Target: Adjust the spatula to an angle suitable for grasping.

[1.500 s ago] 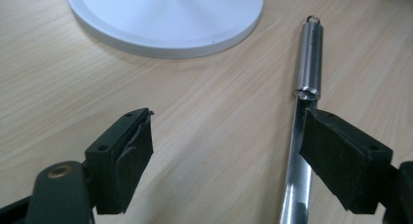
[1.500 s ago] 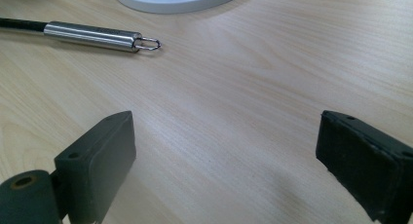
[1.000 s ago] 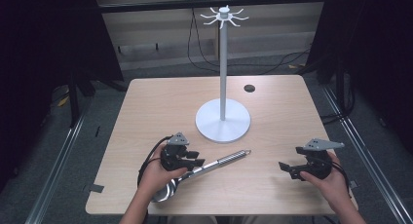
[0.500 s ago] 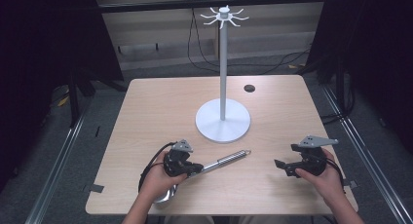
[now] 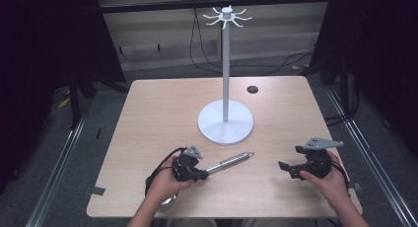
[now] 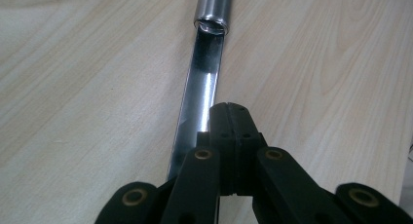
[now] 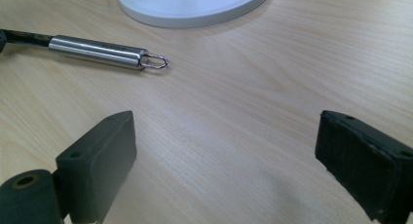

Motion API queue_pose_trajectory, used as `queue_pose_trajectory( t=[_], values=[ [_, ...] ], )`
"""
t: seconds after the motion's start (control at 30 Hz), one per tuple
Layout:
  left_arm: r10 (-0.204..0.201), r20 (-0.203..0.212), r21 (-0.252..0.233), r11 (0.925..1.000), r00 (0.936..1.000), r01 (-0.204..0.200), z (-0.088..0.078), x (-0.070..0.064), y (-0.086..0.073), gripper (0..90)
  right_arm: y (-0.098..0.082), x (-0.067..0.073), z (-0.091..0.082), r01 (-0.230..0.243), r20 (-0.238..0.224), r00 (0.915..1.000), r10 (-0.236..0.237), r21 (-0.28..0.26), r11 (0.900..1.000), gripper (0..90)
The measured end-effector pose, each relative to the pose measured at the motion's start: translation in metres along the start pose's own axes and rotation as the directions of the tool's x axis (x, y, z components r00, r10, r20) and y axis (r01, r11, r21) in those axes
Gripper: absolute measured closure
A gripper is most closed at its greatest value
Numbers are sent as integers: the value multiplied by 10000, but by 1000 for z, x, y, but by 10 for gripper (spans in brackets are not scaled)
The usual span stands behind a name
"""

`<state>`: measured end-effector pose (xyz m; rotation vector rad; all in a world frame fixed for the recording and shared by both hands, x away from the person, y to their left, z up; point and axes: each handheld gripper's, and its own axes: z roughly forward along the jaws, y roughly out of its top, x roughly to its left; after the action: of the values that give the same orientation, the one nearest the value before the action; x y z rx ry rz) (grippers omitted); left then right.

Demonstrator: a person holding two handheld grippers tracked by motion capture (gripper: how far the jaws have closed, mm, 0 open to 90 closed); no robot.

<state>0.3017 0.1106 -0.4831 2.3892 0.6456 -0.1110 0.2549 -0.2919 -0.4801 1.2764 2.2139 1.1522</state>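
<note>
A steel kitchen utensil (image 5: 229, 163) lies on the wooden table (image 5: 157, 113), with a round handle (image 6: 212, 9) that ends in a wire loop (image 7: 156, 62). My left gripper (image 5: 199, 174) sits low over the utensil's flat shaft (image 6: 199, 87). Its jaws are closed together (image 6: 231, 112), and the shaft runs in under the pads. The utensil's head is mostly hidden beneath the left hand. My right gripper (image 5: 288, 170) rests near the table's right front, open wide (image 7: 229, 136), with only bare wood between its pads.
A white stand with a round base (image 5: 226, 124) and a ring of hooks on top (image 5: 226, 15) rises at the table's middle, just beyond the utensil. Its base edge (image 7: 190, 5) is close to the handle. A small black disc (image 5: 252, 89) lies at the back right.
The left gripper's jaws have closed over the utensil's shaft, and the hand shifted slightly. The utensil and the right gripper have stayed where they were.
</note>
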Motion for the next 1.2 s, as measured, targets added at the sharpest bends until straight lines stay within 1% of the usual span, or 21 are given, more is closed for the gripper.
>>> queue_pose_trajectory(
  t=[0.07, 0.1, 0.13, 0.17, 0.23, 0.27, 0.3, 0.47, 0.5, 0.53, 0.57, 0.6, 0.7, 0.73, 0.77, 0.87, 0.93, 0.97, 1.0, 1.13, 1.2],
  values=[
    [39, -34, 74, 10000, 10000, -39, 2, 1, 1, 900, 0, 0, -1, -63, 19, 10000, 63, 4, 10000, 73],
    [-9, -22, 25, 10000, 10000, 9, 3, 0, 1, 900, 0, 0, -1, -48, 18, 10000, 48, -13, 10000, 73],
    [68, -9, 112, 9999, 10000, -67, 4, 0, 1, 900, 0, 0, -1, -18, 16, 10000, 18, -30, 10000, 73],
    [-37, -23, 8, 10000, 10000, 37, 5, -1, 2, 900, -1, 0, -1, -17, 17, 10000, 17, -26, 10000, 73],
    [-67, -65, -3, 10000, 10000, 67, 6, -1, 2, 900, -1, -1, -1, -3, 12, 10000, 3, -26, 10000, 73],
    [72, -65, 56, 10000, 10000, -71, 6, 0, 3, 900, -1, -1, -2, -52, 32, 10000, 52, -24, 10000, 73],
    [-44, -62, -3, 10000, 10000, 44, 7, -1, 3, 900, -1, -1, -2, -52, 32, 10000, 52, -24, 10000, 73],
    [-37, -79, -49, 10000, 10000, 36, 10, 0, 6, 900, -2, -1, -2, -66, 22, 10000, 66, -20, 10000, 73],
    [-133, -117, -82, 9999, 9998, 133, 11, 0, 6, 900, -2, -1, -2, -58, 22, 10000, 58, -25, 10000, 73],
    [-133, -117, -82, 9999, 9998, 133, 11, 0, 6, 900, -2, -1, -2, -58, 20, 10000, 58, -22, 10000, 73],
    [-30, -77, -61, 10000, 10000, 30, 11, 1, 7, 900, -2, 0, -2, -96, 43, 9999, 96, -26, 10000, 73],
    [-191, -106, -164, 9997, 9998, 189, 12, 1, 8, 900, -2, -1, -2, -85, 30, 10000, 85, -41, 10000, 73],
    [-65, -127, -110, 9999, 9999, 63, 12, 2, 9, 900, -3, -1, -3, -90, 70, 9999, 90, -25, 10000, 73],
    [-165, -182, -194, 9997, 9997, 161, 13, 1, 11, 900, -3, -1, -4, -84, 43, 10000, 85, -56, 9999, 73],
    [-180, -170, -208, 9996, 9997, 177, 14, 2, 11, 900, -3, -1, -4, -119, 73, 9999, 119, -69, 9999, 73],
    [-184, -191, -248, 9995, 9996, 179, 14, 2, 13, 900, -4, -2, -5, -142, 100, 9998, 142, -65, 9999, 73],
    [-115, -176, -225, 9997, 9998, 111, 14, 4, 13, 900, -5, -2, -6, -158, 146, 9998, 159, -65, 9999, 73],
    [-184, -153, -301, 9994, 9997, 179, 15, 4, 13, 900, -6, -2, -8, -144, 151, 9998, 145, -55, 9999, 73],
    [-173, -231, -274, 9995, 9996, 167, 15, 4, 14, 900, -6, -2, -8, -209, 155, 9997, 210, -68, 9998, 73],
    [-143, -275, -256, 9996, 9995, 135, 15, 6, 15, 900, -7, -3, -10, -225, 187, 9996, 227, -104, 9997, 73],
    [-220, -293, -334, 9992, 9993, 210, 15, 7, 16, 899, -7, -3, -11, -215, 188, 9996, 217, -108, 9997, 73]
  ],
)
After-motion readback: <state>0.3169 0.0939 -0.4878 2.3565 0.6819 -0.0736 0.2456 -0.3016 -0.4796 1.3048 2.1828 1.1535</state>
